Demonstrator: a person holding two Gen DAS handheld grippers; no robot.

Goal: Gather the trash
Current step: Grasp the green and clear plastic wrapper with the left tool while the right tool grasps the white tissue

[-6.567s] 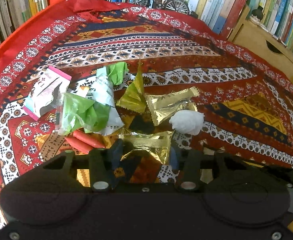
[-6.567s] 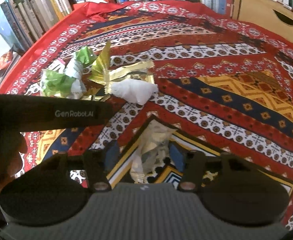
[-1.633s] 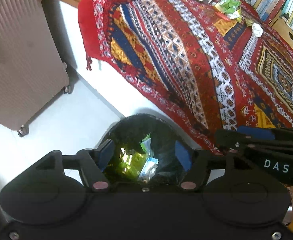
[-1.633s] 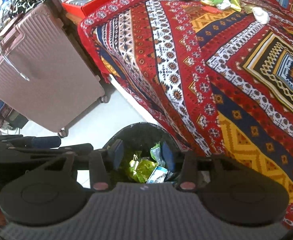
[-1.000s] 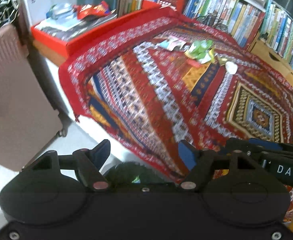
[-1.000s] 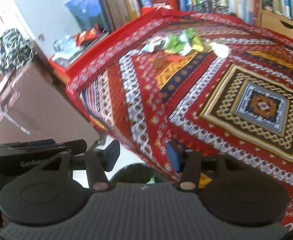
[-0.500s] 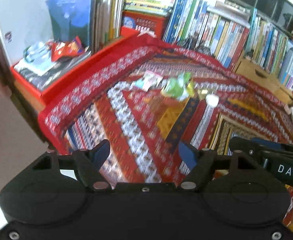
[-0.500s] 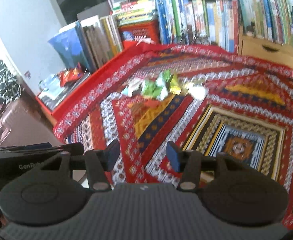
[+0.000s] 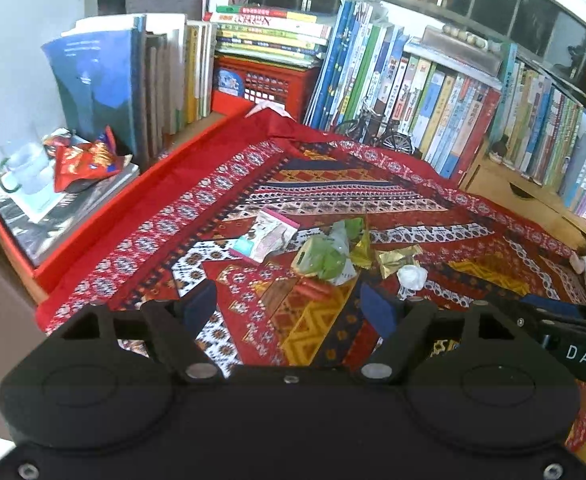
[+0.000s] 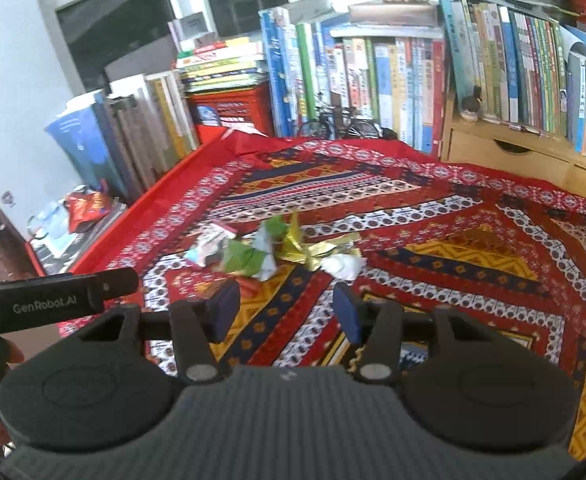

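I see the trash lying in a loose cluster near the middle of the surface, which is draped in a woven-look patterned cloth (image 9: 433, 208) of red, navy, white and mustard bands. The cluster: a crumpled green plastic wrapper (image 9: 323, 258), two creased gold foil wrappers (image 9: 397, 258), a balled white tissue (image 9: 412, 277), a flat pink-edged printed packet (image 9: 269, 234) at its left end, and two red stick-shaped pieces (image 9: 313, 289) nearest my cameras (what they are made of I cannot tell). Everything rests on the cloth, pieces touching or overlapping. My left gripper (image 9: 289, 308) points down at a slant toward the pile, well short of it; its jaws are opening, with nothing between the blue pads. My right gripper (image 10: 287, 312) sits beside it at a similar slant, jaws parted at a moderate gap and empty. Upright books (image 9: 433, 92) line the back edge behind the cloth.
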